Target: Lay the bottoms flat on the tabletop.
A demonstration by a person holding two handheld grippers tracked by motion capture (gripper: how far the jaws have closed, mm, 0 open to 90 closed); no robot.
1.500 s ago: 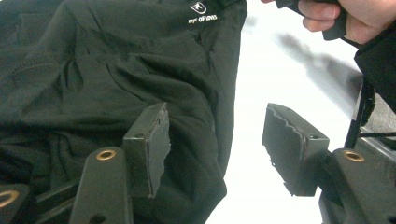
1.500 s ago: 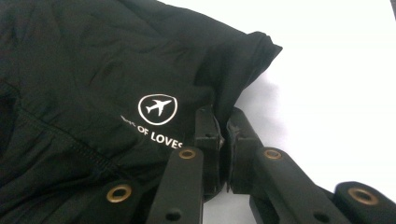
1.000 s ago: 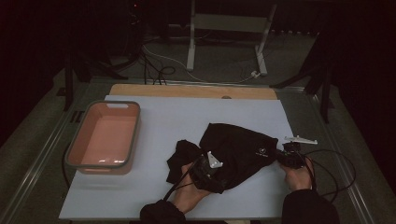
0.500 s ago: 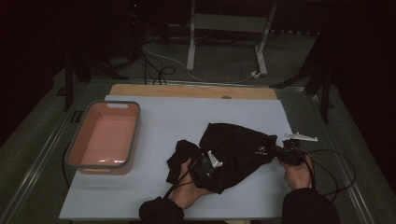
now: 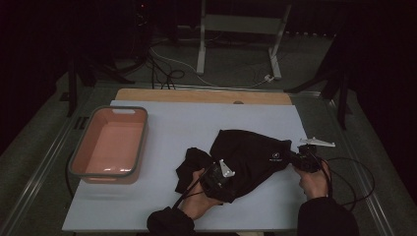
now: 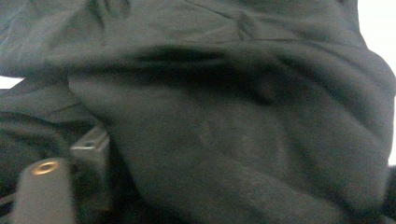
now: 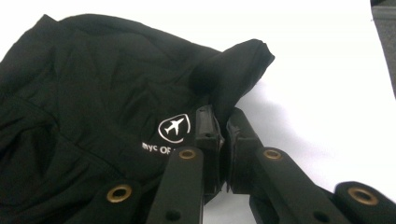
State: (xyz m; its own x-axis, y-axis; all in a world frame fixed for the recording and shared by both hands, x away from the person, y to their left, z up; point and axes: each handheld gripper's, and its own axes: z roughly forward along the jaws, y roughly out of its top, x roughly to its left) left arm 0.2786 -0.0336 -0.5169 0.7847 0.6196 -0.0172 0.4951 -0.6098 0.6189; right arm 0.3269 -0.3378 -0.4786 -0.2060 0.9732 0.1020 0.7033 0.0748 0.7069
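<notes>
**Black garment pinched at one end, loose at the other**

High view: the black garment (image 5: 248, 162) lies right of the pink tub (image 5: 110, 145) on the bench (image 5: 172, 123), long axis running left-right between the tongs.

Left gripper view: left tongs (image 5: 216, 178) sit against bunched cloth, jaws just closing; grip cannot be told.

Right gripper view: right tongs (image 7: 223, 133) clamp the garment's corner, logo (image 7: 174, 127) just left.

Room dim, walls lost in dark. Pale blue worktop (image 5: 162, 206) with wooden strip (image 5: 201, 96) along far edge. Beyond: grey floor (image 5: 236, 69), white metal stand (image 5: 239, 29) (cables (image 5: 164, 73) trailing beside it).
</notes>
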